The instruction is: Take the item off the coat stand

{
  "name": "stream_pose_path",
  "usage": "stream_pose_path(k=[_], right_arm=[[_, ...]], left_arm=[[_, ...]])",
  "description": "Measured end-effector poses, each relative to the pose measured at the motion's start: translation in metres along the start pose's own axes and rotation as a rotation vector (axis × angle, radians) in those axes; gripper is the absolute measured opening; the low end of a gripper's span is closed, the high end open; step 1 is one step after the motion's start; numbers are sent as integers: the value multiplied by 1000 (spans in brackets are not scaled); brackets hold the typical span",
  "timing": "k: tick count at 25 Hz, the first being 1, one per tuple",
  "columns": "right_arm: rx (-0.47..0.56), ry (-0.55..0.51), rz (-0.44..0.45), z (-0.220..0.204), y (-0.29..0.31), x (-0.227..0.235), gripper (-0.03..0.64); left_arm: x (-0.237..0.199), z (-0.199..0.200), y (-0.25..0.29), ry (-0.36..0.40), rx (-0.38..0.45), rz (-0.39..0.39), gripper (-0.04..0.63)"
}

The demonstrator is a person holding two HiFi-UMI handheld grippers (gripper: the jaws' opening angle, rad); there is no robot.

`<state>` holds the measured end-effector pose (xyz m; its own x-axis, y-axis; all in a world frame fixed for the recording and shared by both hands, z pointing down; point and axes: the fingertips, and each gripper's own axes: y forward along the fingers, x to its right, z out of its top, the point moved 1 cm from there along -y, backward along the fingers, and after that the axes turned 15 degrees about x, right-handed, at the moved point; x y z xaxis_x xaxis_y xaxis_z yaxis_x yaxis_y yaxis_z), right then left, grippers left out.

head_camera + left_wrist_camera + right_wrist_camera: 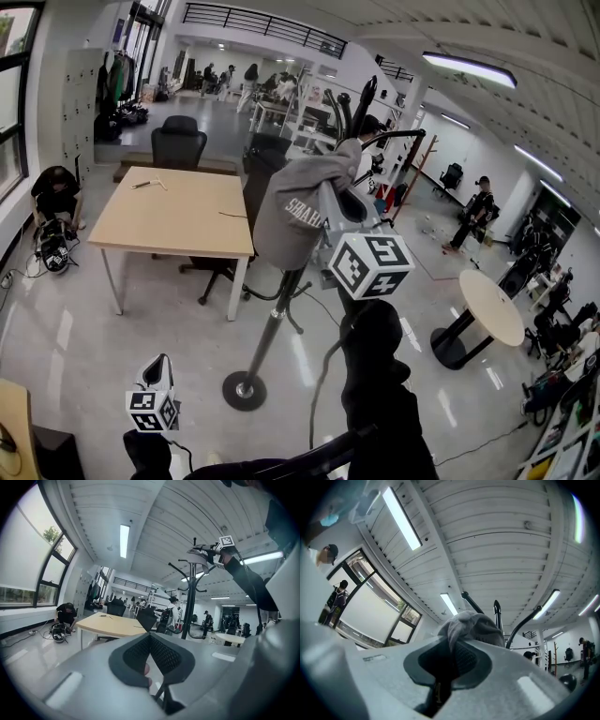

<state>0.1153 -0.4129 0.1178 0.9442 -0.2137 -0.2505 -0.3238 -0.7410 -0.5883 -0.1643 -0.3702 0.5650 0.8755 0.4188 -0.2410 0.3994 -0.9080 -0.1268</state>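
Note:
A grey cap [292, 211] with white lettering hangs at the top of the black coat stand [270, 330], whose curved hooks [361, 101] rise behind it. My right gripper [330, 195] is shut on the cap's fabric; in the right gripper view the cap [474, 624] bunches between the pads, with the hooks [497, 612] just beyond. Whether the cap still touches a hook I cannot tell. From the left gripper view, the cap [200, 555] sits level with the stand's top [190, 599]. My left gripper [157, 373] hangs low at the bottom left, shut and empty [150, 637].
The stand's round base [244, 390] rests on the shiny floor. A wooden table [178, 214] and office chair [179, 142] stand behind left, a round white table [493, 306] to the right. One person [56, 195] crouches by the left wall; another person [477, 212] stands far right.

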Motion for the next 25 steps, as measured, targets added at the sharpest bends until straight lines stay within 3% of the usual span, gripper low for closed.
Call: stream_pose_path(k=[25], right_arm=[[103,-32,48,57,19,-15,17]], left_arm=[[-4,11,-6,12,15,29,2]])
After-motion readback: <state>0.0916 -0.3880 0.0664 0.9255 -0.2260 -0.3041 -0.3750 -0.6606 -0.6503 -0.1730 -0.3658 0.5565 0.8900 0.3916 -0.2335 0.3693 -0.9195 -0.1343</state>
